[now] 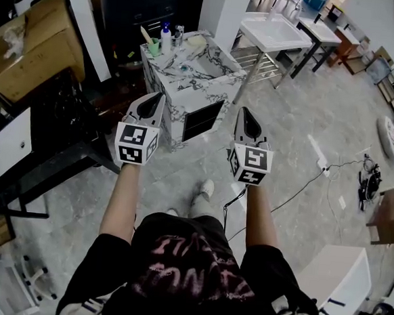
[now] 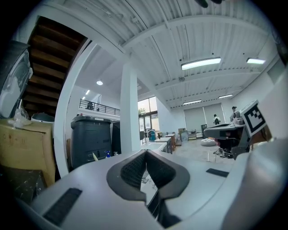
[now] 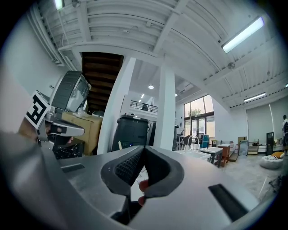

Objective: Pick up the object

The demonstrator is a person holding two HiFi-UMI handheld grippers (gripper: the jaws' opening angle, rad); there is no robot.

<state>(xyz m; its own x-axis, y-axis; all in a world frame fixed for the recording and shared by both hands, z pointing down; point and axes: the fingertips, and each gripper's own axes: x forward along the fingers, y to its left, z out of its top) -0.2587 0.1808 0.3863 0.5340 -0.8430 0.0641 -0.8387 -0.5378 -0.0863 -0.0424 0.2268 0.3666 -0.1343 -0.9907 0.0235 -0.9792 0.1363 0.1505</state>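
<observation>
Nearest the head camera, a dark T-shirt (image 1: 195, 269) w/ pink print is seen at bottom ctr, w/ bare forearms (image 1: 123, 195) reaching up-frame from it. Each forearm ends at a marker cube (image 1: 137, 144). Beyond the cubes the left claw (image 1: 158, 97) and right claw (image 1: 243, 111) are held side by side at mid-frame, well apart. Both are pointed toward a marble-patterned table (image 1: 207, 69) in the upper ctr, and neither is touching it.

The left claw is fully closed: in its own view the ribbed pads are met at the tips, w/ nothing gripped. The right claw is likewise closed tip to tip, nothing held. Small red bits are seen low in the gap behind its pads; what they are can't be told.

Which item is the task's object can't be told. Several things are spread on the tabletop:
- a white bottle w/ blue cap (image 1: 166, 37) and a green cup (image 1: 153, 47) w/ sticks in it, at the top-left edge
- a pale yellowish item (image 1: 196, 41) toward the top right
- a small clear item (image 1: 183, 68) near the middle

All are ahead of both claws, untouched.

A white sink stand (image 1: 275, 32) is seen upper right of the table and a cardboard box (image 1: 18, 51) at upper left. A power strip (image 1: 317, 153) w/ cable lies on the grey floor (image 1: 302, 114) at right. One shoe (image 1: 205, 188) is seen between the forearms.
</observation>
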